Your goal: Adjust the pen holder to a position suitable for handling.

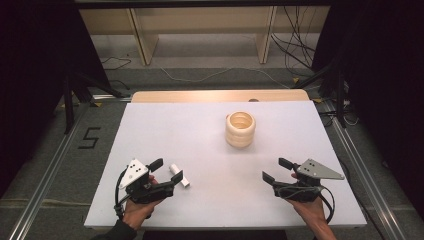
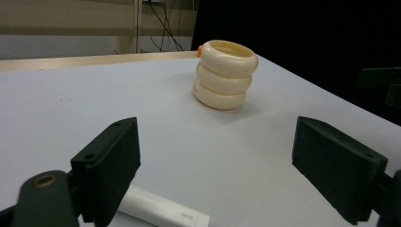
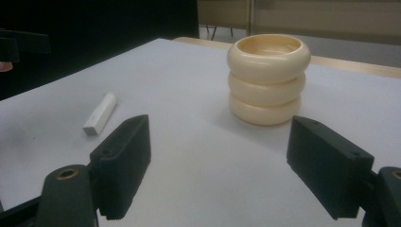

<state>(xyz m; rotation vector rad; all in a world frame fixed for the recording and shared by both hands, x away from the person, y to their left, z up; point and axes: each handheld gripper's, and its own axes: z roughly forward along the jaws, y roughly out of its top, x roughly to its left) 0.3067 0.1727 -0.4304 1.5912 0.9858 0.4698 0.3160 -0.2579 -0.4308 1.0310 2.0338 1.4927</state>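
Observation:
A cream holder [image 1: 240, 129] shaped like three stacked rings stands upright right of the table's middle, and appears as the holder [image 2: 226, 75] and the holder [image 3: 268, 78] in the gripper views. A small orange bit [image 2: 200, 49] shows at its rim. A short white stick [image 1: 178, 175] lies flat at the front left; this stick [image 2: 163, 213] rests just by the left jaw of my left gripper [image 1: 166, 171], which is open and holds nothing. My right gripper [image 1: 276, 170] is open at the front right, empty, facing the holder, with the stick [image 3: 100, 113] off to its left.
The white board [image 1: 210, 145] covers a wooden table whose far edge [image 1: 220, 95] shows behind it. Grey floor with cables and wooden shelf legs lies beyond. Metal rails run along both sides of the table. Black stands are at the back corners.

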